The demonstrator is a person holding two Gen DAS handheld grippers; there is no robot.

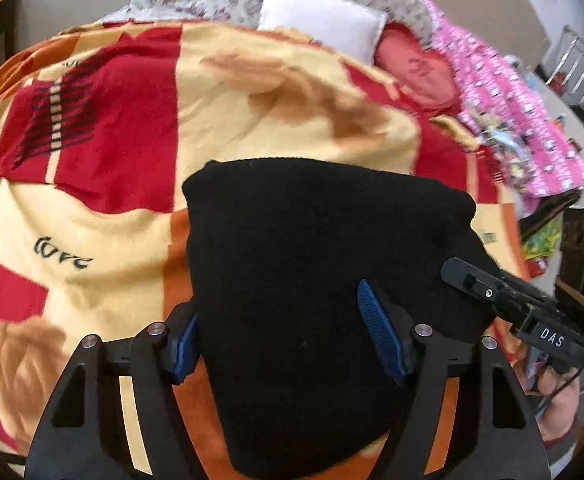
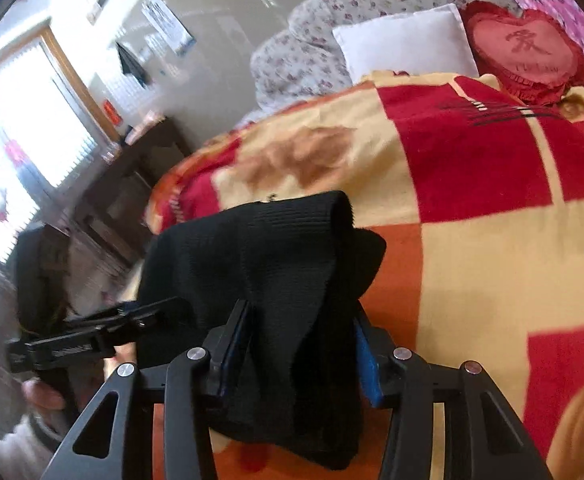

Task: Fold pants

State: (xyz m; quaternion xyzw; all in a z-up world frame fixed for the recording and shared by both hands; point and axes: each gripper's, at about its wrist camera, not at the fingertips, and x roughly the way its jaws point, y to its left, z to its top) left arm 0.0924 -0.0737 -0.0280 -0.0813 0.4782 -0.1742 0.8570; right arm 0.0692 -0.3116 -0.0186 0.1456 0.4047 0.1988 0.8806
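Left wrist view rides just behind the left claw (image 1: 280, 332), tilted down, close over the black pants (image 1: 311, 260), facing up the bed toward the white pillow (image 1: 323, 20). Right wrist view sits likewise behind the right claw (image 2: 299, 344), facing that same pillow (image 2: 403, 44). Both share pants, blanket (image 1: 112, 208), pillow.

A home bedroom: a bed (image 1: 92, 208) under a red-and-yellow blanket (image 2: 471, 208), a white pillow (image 2: 407, 44), a heart-shaped cushion (image 2: 527, 48), a bright window (image 2: 20, 120).
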